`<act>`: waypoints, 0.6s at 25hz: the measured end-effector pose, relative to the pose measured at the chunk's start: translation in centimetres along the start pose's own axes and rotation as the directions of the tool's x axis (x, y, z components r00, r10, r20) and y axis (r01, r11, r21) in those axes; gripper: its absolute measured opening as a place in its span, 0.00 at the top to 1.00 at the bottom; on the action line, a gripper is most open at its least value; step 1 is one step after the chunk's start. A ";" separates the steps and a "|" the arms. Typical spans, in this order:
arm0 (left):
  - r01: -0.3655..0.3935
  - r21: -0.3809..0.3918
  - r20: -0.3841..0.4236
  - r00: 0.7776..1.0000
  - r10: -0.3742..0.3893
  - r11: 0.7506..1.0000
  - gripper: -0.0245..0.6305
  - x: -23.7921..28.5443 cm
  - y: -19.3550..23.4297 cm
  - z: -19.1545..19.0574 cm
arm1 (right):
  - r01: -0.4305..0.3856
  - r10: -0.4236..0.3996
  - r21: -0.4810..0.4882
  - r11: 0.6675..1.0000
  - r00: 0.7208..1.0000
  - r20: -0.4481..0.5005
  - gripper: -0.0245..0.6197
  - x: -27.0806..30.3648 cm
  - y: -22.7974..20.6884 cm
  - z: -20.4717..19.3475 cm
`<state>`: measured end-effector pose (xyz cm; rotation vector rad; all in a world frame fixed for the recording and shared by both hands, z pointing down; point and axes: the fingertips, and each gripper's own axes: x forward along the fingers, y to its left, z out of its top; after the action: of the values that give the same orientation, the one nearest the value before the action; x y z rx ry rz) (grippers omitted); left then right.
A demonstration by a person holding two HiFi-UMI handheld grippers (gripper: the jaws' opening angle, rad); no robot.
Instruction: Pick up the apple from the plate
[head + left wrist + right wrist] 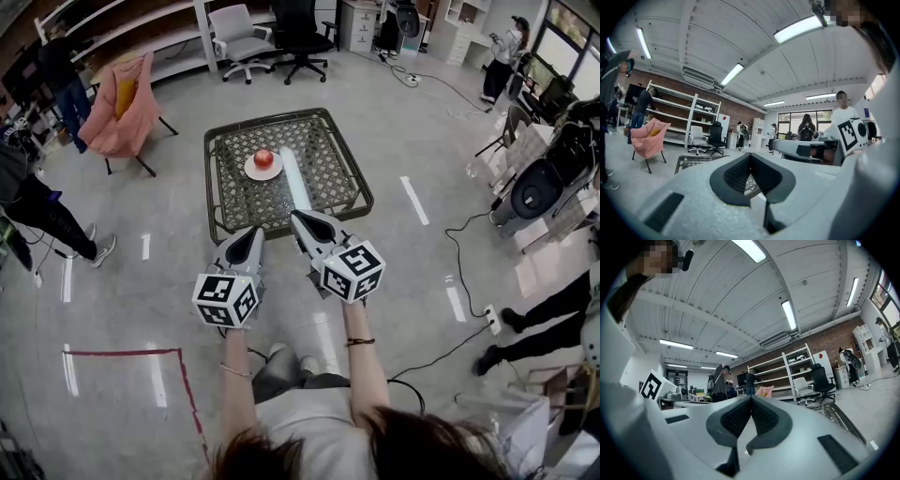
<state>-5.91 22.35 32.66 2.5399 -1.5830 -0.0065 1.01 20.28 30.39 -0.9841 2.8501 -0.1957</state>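
Note:
A red apple (263, 158) sits on a small white plate (250, 172) in the middle of a low, dark-framed table (221, 192) with a woven top. Both grippers are held level in front of me, short of the table's near edge. The left gripper (254, 231) is shut, its jaws meeting at the tip with nothing between them. To its right, the right gripper (296, 217) is also shut and empty, its tip just over the table's near rim. In the left gripper view the left gripper (750, 155) points over the table (693, 162); the apple is hidden there.
A pink-draped chair (122, 108) stands left of the table, with two office chairs (239, 37) behind it. People stand at the left (37, 211) and right (553, 323) edges. Cables (450, 347) and a red tape line (183, 375) lie on the grey floor.

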 end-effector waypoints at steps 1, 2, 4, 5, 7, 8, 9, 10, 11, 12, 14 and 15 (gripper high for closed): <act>-0.007 -0.005 -0.002 1.000 0.007 1.000 0.95 0.3 0.2 -0.2 | -0.002 0.002 0.005 1.000 1.000 -0.003 0.95 0.1 -0.3 -0.2; -0.013 -0.009 -0.002 1.000 0.013 1.000 0.95 0.7 0.4 -0.3 | -0.004 0.004 0.006 1.000 1.000 -0.006 0.95 0.3 -0.6 -0.3; -0.023 -0.014 -0.001 1.000 0.023 1.000 0.95 1.7 1.1 -0.3 | -0.010 0.010 0.003 1.000 1.000 -0.007 0.95 1.1 -1.6 -0.2; -0.026 -0.017 -0.003 1.000 0.026 1.000 0.95 2.3 1.6 -0.3 | -0.011 0.011 0.004 1.000 1.000 -0.007 0.95 1.7 -2.1 -0.2; -0.028 -0.020 -0.005 1.000 0.028 0.999 0.95 3.6 2.7 -0.2 | -0.009 0.009 0.010 1.000 1.000 -0.009 0.95 3.0 -3.3 -0.2; -0.027 -0.021 -0.003 1.000 0.027 0.999 0.95 4.3 3.2 -0.1 | -0.007 0.007 0.011 1.000 1.000 -0.011 0.95 3.5 -3.9 -0.3; -0.027 -0.025 -0.001 1.000 0.027 0.999 0.95 5.1 3.6 -0.1 | -0.007 0.007 0.010 1.000 1.000 -0.016 0.95 4.1 -4.6 -0.5; -0.028 -0.031 -0.001 1.000 0.028 0.999 0.95 5.8 4.1 -0.1 | -0.008 0.008 0.009 1.000 1.000 -0.021 0.95 4.7 -5.3 -0.8; -0.030 -0.039 -0.002 1.000 0.030 0.999 0.95 6.4 4.6 -0.3 | -0.009 0.010 0.010 1.000 1.000 -0.028 0.95 5.2 -5.9 -1.0; -0.030 -0.046 -0.006 1.000 0.030 0.998 0.95 7.1 5.1 -0.5 | -0.011 0.011 0.011 1.000 0.999 -0.035 0.95 5.8 -6.4 -1.2; -0.028 -0.051 -0.015 1.000 0.027 0.998 0.95 8.5 6.1 -0.7 | -0.012 0.013 0.013 1.000 0.999 -0.044 0.95 7.0 -7.5 -1.3; -0.028 -0.051 -0.018 0.999 0.027 0.998 0.95 9.2 6.7 -0.6 | -0.013 0.014 0.013 1.000 0.999 -0.049 0.95 7.7 -8.1 -1.3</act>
<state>-7.71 11.31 34.79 2.4732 -1.5899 -0.0220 -0.33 9.31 32.42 -0.9702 2.8948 -0.2399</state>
